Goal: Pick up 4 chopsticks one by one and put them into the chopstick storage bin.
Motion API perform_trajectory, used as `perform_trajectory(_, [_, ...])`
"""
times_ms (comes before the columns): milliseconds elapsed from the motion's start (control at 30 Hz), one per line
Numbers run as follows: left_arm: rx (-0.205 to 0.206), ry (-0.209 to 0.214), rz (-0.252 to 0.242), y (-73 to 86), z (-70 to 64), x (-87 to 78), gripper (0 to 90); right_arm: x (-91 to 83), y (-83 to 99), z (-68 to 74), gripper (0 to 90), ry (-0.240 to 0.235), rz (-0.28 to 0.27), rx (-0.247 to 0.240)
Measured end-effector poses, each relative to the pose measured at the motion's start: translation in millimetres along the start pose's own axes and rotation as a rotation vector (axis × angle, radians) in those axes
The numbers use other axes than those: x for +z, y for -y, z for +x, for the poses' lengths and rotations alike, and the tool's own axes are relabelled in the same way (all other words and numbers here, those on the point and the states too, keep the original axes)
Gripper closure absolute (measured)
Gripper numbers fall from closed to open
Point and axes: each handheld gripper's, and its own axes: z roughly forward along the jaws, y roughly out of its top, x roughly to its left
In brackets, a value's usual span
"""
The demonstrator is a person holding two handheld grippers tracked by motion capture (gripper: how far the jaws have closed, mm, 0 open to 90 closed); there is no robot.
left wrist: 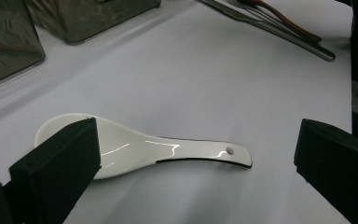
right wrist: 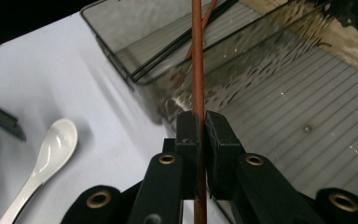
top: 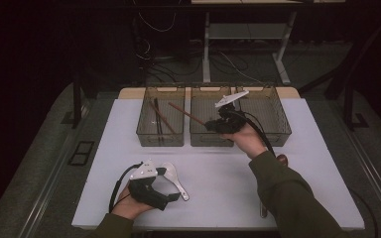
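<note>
I am holding the chopstick pinched in the right tool, aiming its far tip at the left bin ahead before releasing, while the left tool is gaping around the spoon.

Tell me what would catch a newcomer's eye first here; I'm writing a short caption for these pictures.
The reddish-brown chopstick stands out first, clamped in the right gripper and slanting over the smoky plastic bins at the far side of the white table. Next comes the glossy white ceramic spoon lying flat near the front edge, with the left gripper open around it, fingers not yet touching.
</note>
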Motion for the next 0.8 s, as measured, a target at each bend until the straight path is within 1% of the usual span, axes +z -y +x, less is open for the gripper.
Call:
perform_trajectory(33, [-0.001, 0.002, 0.000, 0.0, 0.2, 0.0, 0.0, 1.7, -3.2, 0.7, 84.3, 0.002, 0.003, 0.011])
perform_trajectory(100, [-0.005, 0.003, 0.000, 0.1, 0.6, -0.3, 0.0, 6.2, -8.8, 0.4, 84.4, 0.003, -0.001, 0.003])
perform_trajectory(233, [-0.004, 0.005, -0.003, 0.3, 1.4, -1.1, 0.0, 15.6, -20.9, 1.2, 84.3, 0.018, 0.011, 0.009])
perform_trajectory(300, [-0.010, 0.008, -0.007, 0.5, 0.9, -0.7, 0.0, 22.2, -26.2, 1.3, 84.4, 0.020, 0.015, 0.011])
perform_trajectory(333, [-0.001, 0.005, -0.008, 0.3, 1.5, -0.3, 0.0, 25.6, -28.8, 1.3, 84.3, 0.024, 0.020, 0.012])
perform_trajectory(400, [0.001, 0.007, -0.002, 0.3, 0.9, -0.3, 0.0, 32.3, -33.4, 0.9, 84.3, 0.023, 0.027, 0.014])
perform_trajectory(467, [0.006, 0.007, 0.001, 0.1, 0.9, -0.4, 0.0, 39.6, -37.6, 0.9, 84.3, 0.031, 0.037, 0.023])
perform_trajectory(600, [-0.001, 0.010, -0.009, 0.1, 0.8, -0.3, 0.0, 52.8, -45.4, 0.2, 84.3, 0.032, 0.047, 0.035])
perform_trajectory(733, [0.010, 0.009, 0.000, -0.3, 0.9, -0.5, 0.0, 64.4, -55.6, 0.0, 84.3, 0.036, 0.054, 0.048])
perform_trajectory(800, [0.009, 0.011, 0.002, -0.4, 0.1, -0.2, 0.0, 69.2, -59.9, 0.1, 84.3, 0.043, 0.057, 0.054])
